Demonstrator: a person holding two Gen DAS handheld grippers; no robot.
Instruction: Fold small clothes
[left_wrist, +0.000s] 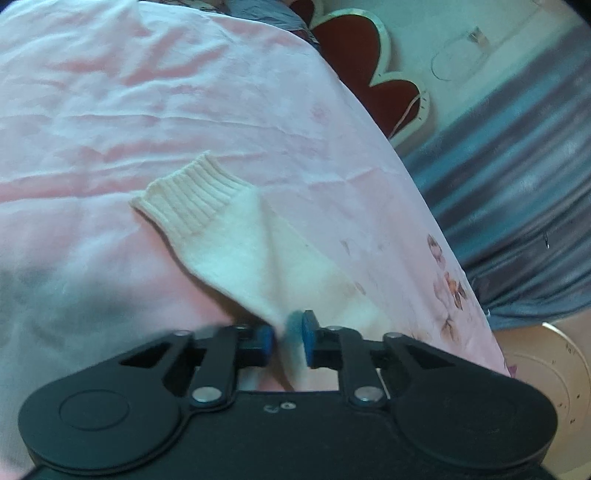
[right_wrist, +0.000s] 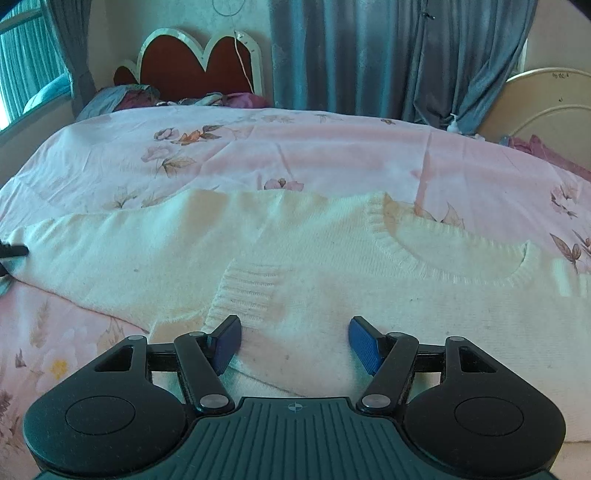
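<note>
A cream knit sweater (right_wrist: 332, 295) lies spread flat on the pink floral bedsheet (right_wrist: 295, 147), its ribbed neckline (right_wrist: 443, 254) to the right. One ribbed cuff (right_wrist: 251, 291) is folded onto the body. My right gripper (right_wrist: 295, 343) hovers just over the sweater's near part, open, with nothing gripped between its blue pads (right_wrist: 364, 345). In the left wrist view the other sleeve (left_wrist: 258, 251) runs from its ribbed cuff (left_wrist: 195, 199) down into my left gripper (left_wrist: 290, 338). That gripper is shut on a pinch of the sleeve's fabric.
A red heart-shaped headboard (right_wrist: 195, 70) and pillows (right_wrist: 129, 98) stand at the far left end of the bed. Grey-blue curtains (right_wrist: 369, 55) hang behind the bed. A cream rounded board (right_wrist: 546, 107) is at the far right. The bed's edge (left_wrist: 436, 206) drops off right of the sleeve.
</note>
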